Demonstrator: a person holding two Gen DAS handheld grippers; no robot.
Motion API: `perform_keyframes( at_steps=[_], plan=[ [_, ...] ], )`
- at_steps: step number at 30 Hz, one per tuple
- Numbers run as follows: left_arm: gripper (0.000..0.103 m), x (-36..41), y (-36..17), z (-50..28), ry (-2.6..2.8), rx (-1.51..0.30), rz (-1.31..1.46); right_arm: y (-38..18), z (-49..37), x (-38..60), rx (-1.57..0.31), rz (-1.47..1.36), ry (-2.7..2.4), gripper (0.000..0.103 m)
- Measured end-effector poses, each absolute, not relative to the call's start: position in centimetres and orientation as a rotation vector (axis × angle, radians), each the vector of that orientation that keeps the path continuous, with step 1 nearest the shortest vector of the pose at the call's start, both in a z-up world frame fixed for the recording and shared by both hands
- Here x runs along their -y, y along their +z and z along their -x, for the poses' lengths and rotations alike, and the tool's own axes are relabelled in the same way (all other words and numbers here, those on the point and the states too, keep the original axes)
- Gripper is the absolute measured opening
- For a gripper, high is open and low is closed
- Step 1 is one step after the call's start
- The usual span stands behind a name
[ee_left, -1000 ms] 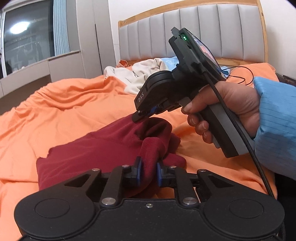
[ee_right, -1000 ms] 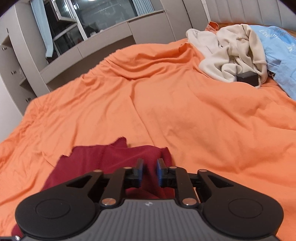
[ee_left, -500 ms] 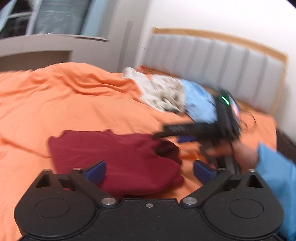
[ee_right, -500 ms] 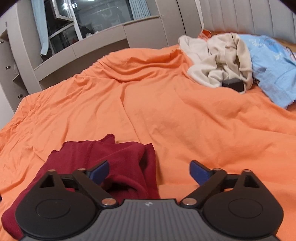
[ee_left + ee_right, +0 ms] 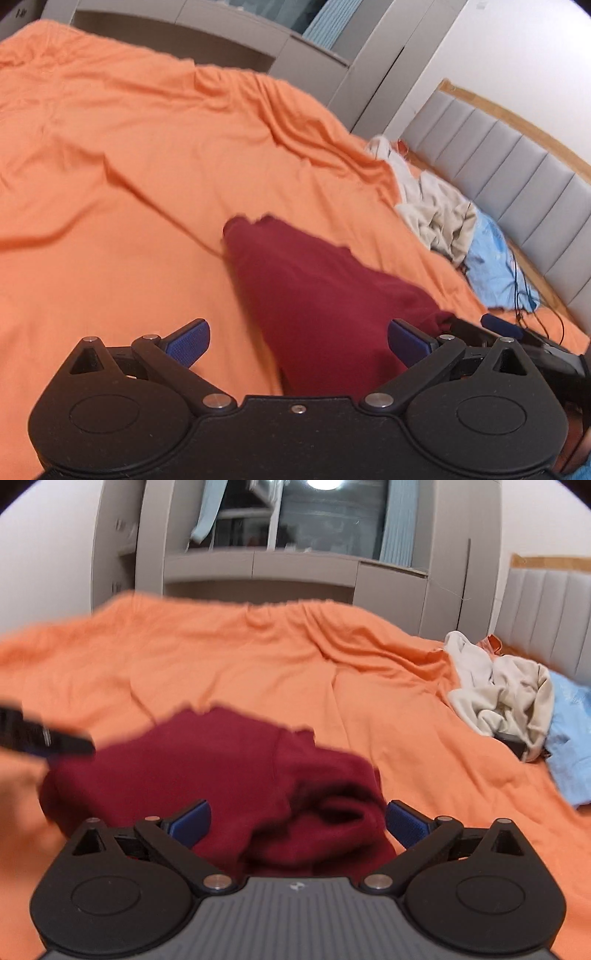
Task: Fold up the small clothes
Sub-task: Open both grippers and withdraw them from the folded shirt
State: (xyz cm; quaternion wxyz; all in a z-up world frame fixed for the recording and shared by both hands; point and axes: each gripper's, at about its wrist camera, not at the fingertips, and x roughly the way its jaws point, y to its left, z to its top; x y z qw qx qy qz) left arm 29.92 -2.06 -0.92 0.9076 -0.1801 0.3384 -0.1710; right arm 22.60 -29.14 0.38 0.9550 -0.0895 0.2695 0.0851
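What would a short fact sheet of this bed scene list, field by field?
Surface: orange bedsheet
Garment in work: dark red cloth garment, lying loosely bunched on the sheet
Left gripper: open, holding nothing
Right gripper: open, holding nothing
Waiting pile: cream crumpled garment and light blue garment, near the grey padded headboard
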Motion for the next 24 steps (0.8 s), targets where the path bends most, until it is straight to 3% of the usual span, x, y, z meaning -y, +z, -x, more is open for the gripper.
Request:
perform_keyframes(
  at_steps=[9,21,22,24],
  plan=[
    [0.102,2.7,-3.1,-28.8,-0.369,-0.725,0.270,-1.5,-22.9,31.7,-0.697,0.067,0.223,0.103],
    [0.103,2.6,-4.4,-28.5,-0.373,-0.717,0.269,1.0,-25.3,39.7,-0.570,-0.337,0.167,0.103],
    [0.103,2.7,-4.4,-28.5,-0.374,-0.716,0.267,1.0,-26.0,40.1,-0.566,-0.360,0.162,0.102],
    [0.103,2.8,-4.5,-28.5,-0.375,-0.716,0.265,1.0,-27.6,40.8,-0.558,-0.388,0.157,0.091]
  ],
)
